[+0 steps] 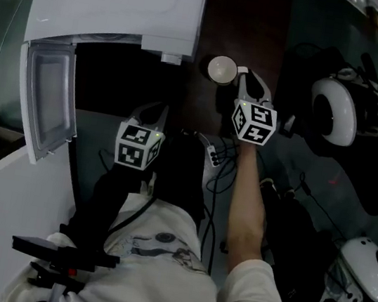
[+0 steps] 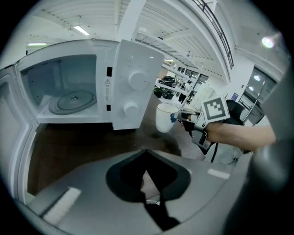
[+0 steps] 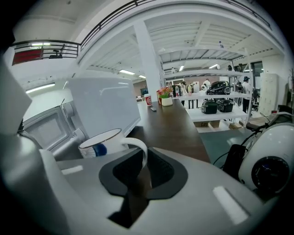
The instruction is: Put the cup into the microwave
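A white cup (image 1: 222,69) with a blue mark hangs over the dark table just right of the white microwave (image 1: 120,1). My right gripper (image 1: 244,74) is shut on the cup's handle; in the right gripper view the handle (image 3: 138,149) sits between the jaws and the cup (image 3: 103,143) is tilted to the left. The left gripper view shows the cup (image 2: 165,117) lifted off the table beside the microwave's control panel (image 2: 133,82). The microwave door (image 1: 48,99) stands wide open, showing the glass turntable (image 2: 72,101). My left gripper (image 1: 158,110) is shut and holds nothing, in front of the microwave.
The dark wooden table (image 1: 245,20) runs away past the microwave. Right of it, round white machines (image 1: 334,109) (image 1: 363,267) and cables (image 1: 222,166) lie on the floor. Shelves with appliances (image 3: 216,103) stand far off at the back.
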Available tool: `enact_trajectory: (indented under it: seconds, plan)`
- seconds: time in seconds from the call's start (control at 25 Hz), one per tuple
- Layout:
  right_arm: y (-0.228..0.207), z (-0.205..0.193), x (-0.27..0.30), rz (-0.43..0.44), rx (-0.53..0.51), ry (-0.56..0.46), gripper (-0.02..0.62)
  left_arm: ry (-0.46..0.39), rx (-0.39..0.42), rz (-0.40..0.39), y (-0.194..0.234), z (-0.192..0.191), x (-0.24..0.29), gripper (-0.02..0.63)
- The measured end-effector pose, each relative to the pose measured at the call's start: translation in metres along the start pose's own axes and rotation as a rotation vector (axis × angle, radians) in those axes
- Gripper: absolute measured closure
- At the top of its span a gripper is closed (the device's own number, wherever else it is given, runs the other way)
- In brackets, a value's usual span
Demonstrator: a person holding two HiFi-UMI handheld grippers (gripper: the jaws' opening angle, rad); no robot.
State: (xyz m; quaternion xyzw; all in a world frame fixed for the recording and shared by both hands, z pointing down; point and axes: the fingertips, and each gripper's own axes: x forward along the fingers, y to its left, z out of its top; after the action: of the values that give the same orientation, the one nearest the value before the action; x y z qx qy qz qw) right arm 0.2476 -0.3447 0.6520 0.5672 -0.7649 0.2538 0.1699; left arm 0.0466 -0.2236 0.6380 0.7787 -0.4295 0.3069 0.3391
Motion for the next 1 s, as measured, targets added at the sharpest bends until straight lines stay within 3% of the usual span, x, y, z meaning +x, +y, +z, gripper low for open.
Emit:
enact_trajectory:
  seconds: [0.4,1.0]
  plan:
    - [0.040,0.033,-0.035,0.007,-0.109,-0.123,0.560,-0.032,-0.017,0.020,0.023,-0.010,-0.018,0.606]
    - [0.146,0.060,-0.083,0.115,-0.072,-0.165,0.559,-0.148,-0.090,0.077,0.069,0.016,-0.064,0.606]
